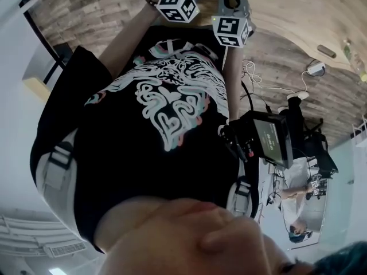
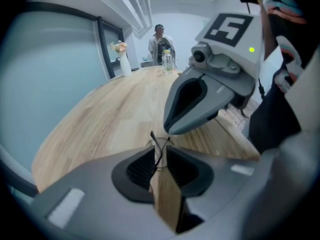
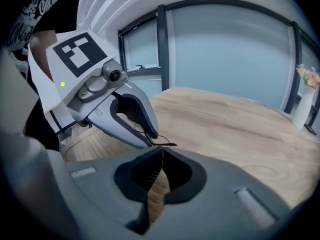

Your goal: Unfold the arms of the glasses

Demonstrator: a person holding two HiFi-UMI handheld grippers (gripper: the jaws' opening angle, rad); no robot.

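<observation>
Seeing the glasses (image 2: 158,149) held up in the air between the two grippers, near the edge of the table (image 2: 115,119). Thin black wire frame, springy-looking, with hardly any surface to bite on. Left gripper (image 2: 159,155) is clamping it: the ribbed dark pads are pinching the wire near their tips, and a wedge of gap is showing below. Right gripper (image 3: 162,153) is sitting tip to tip with the left one, jaws pressed together right at the end of one arm. I'm not managing to tell whether that wire is nipped or just lying across the tips.

I'm reading this as the unfold step itself: left is anchoring the frame, right is working on an arm. The arms are looking crossed in the left gripper view, so I'm judging neither as fully open yet. The next move is calling for a small arc around the hinge, not a straight pull, with light force. Wire this thin is likely to bend or slip.

Table is pale wood, long grain, smooth, rounded edge. Gripper shells are matte grey, curved. A white vase (image 2: 123,64) and a bottle (image 2: 167,61) are standing at the far end.
</observation>
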